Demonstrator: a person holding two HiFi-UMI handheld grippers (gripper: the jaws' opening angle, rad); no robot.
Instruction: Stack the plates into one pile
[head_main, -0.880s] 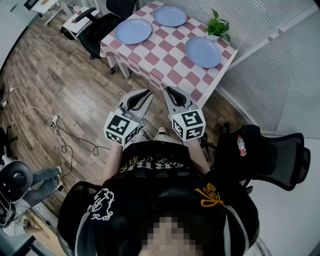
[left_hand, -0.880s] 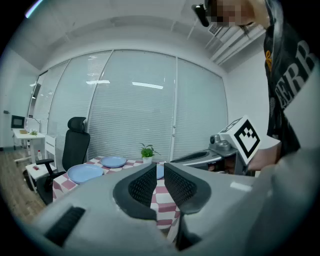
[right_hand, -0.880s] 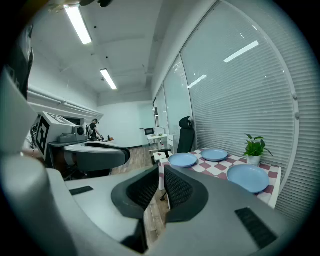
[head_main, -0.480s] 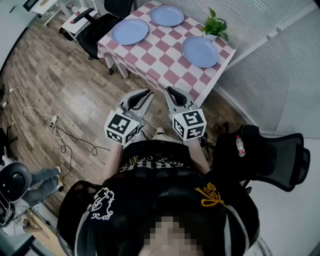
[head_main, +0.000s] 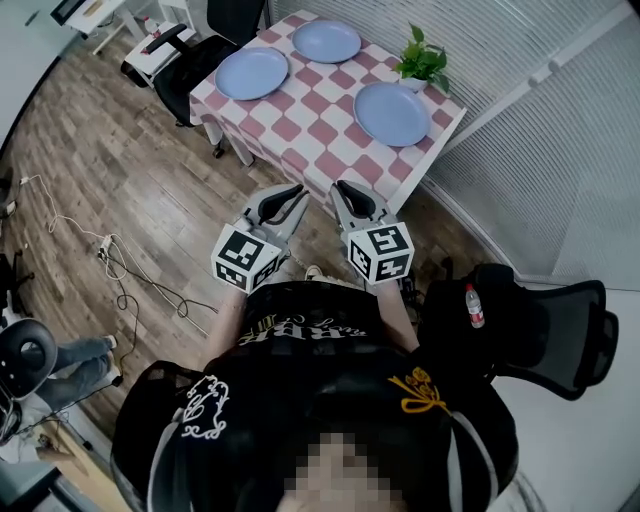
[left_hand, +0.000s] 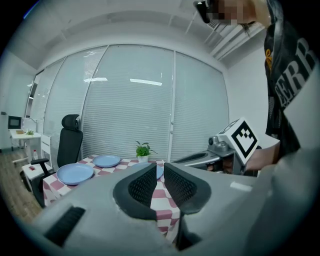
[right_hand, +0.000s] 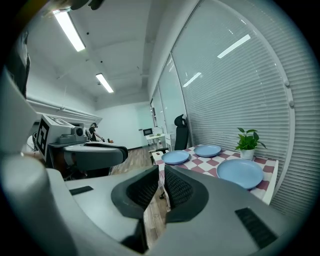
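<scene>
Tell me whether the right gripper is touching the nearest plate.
Apart. The head view shows the right gripper back at the table's near edge, with bare checked cloth between it and the nearest plate.

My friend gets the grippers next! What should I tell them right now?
Grippers: the left gripper and right gripper both have jaws shut and hold nothing. They are side by side, short of the table.
Plates: three blue ones lie apart on the table: the left plate, the far plate, and the right plate by the plant.
Done: nothing stacked yet.
Left: choose one plate as the base, then pile the other two on it.
</scene>
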